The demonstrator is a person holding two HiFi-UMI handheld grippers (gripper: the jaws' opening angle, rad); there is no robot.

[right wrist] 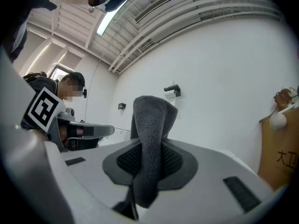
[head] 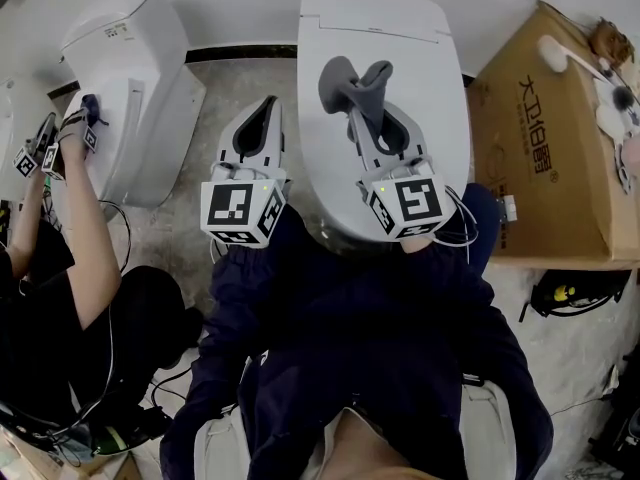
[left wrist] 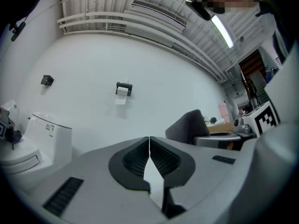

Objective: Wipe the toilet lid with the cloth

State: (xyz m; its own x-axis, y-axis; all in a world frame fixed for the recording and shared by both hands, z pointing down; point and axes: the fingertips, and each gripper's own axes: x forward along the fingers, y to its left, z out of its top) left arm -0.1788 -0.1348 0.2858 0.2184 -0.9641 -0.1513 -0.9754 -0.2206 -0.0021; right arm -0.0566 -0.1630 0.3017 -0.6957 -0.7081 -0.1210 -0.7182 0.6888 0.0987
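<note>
Holding the cloth (head: 350,80) by one end, your right hand-held gripper (head: 366,108) is clamped on it above the middle of the toilet lid (head: 372,28) — the free end stands up past the jaws, seemingly clear of the lid. It looks like a soft, light, fleecy grey fabric that will fold and drag rather than slide, so I'd judge a hold nearer its middle would lay more of it flat. Your left hand-held gripper (head: 262,118) hovers just left of the lid, jaws together on nothing. Right of the lid, a cardboard box (head: 545,138) bears dark Chinese characters — I can't read them surely. The cube (head: 410,203) carries only square markers.
</note>
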